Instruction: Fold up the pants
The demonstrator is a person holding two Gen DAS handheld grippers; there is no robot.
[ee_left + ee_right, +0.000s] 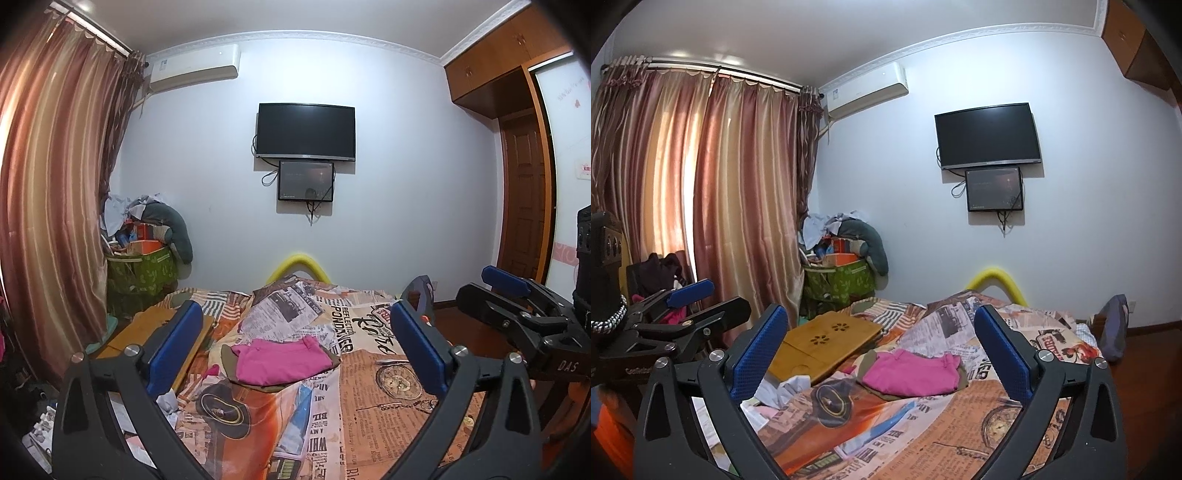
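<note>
Black arms of the left gripper are filling the bottom of its view, and its blue fingers are standing wide apart with nothing between them. Likewise the right gripper is holding its fingers spread wide and gripping nothing; it is showing at the right edge of the left view too, beside the left gripper.

Beyond both pairs of fingers, the bed is lying under a newspaper-print cover in orange and cream. Past the fingers on the far wall, a TV is hanging, with a smaller screen just below it. Curtains are hanging well off to the left of the fingers. A wooden tray is resting on the bed just beyond the right gripper's left finger.

Ahead of the fingers and apart from them, the pink pants are lying folded on the bed, appearing in the gap between each pair of fingers. They are sitting on top of an olive garment whose edge is showing around them.
</note>
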